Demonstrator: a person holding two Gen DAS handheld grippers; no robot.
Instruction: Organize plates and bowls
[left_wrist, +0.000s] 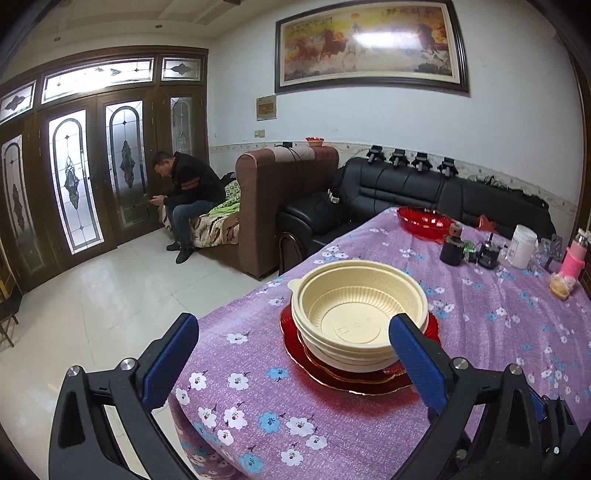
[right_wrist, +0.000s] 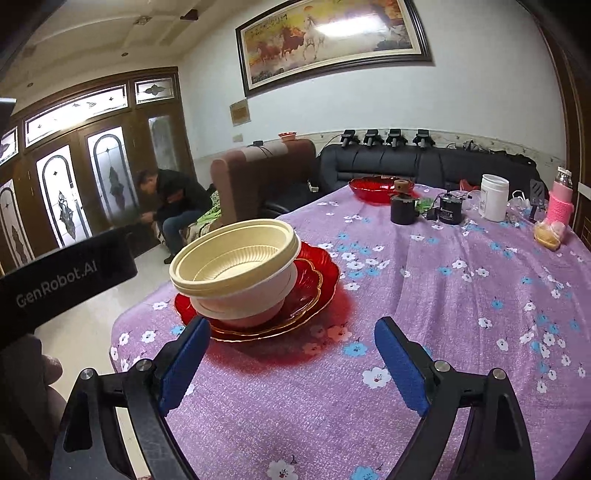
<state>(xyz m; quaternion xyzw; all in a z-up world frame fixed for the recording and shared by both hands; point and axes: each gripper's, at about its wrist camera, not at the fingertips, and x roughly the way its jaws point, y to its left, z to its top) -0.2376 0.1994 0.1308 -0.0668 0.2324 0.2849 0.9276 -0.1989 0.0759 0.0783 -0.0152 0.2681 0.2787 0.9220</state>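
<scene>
Cream plastic bowls are nested in a stack on red glass plates near the table's left corner. A red glass bowl sits alone at the far end of the table. My left gripper is open just in front of the stack, its right finger overlapping the bowls' near rim in the view; nothing is held. My right gripper is open over the cloth, to the right of and nearer than the stack, holding nothing.
The table wears a purple flowered cloth. At its far right stand a black cup, a white jar, a pink bottle and small gadgets. Sofas stand beyond the table. A person sits at the left by the doors.
</scene>
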